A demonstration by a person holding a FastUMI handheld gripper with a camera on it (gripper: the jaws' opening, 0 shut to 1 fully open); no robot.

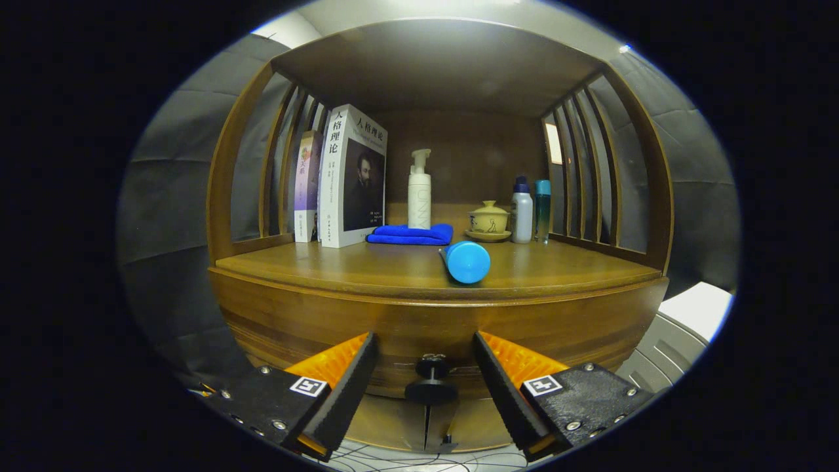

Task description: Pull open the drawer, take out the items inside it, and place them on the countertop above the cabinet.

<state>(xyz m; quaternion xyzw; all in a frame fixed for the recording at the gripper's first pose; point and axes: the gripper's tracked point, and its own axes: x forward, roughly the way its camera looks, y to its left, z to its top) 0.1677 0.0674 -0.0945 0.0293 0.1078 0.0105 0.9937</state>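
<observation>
A wooden cabinet stands ahead with its drawer front closed, as far as I can tell. The drawer's small dark knob sits between my two fingers, level with their tips. My gripper is open, with a gap on each side of the knob. Above the drawer runs the wooden countertop. A blue cylinder lies on its side near the countertop's front edge, its round end facing me. The drawer's inside is hidden.
On the countertop, further back: two upright books at the left, a folded blue cloth, a white pump bottle, a lidded yellow cup on a saucer, and two slim bottles at the right. Slatted wooden sides and a top enclose the shelf.
</observation>
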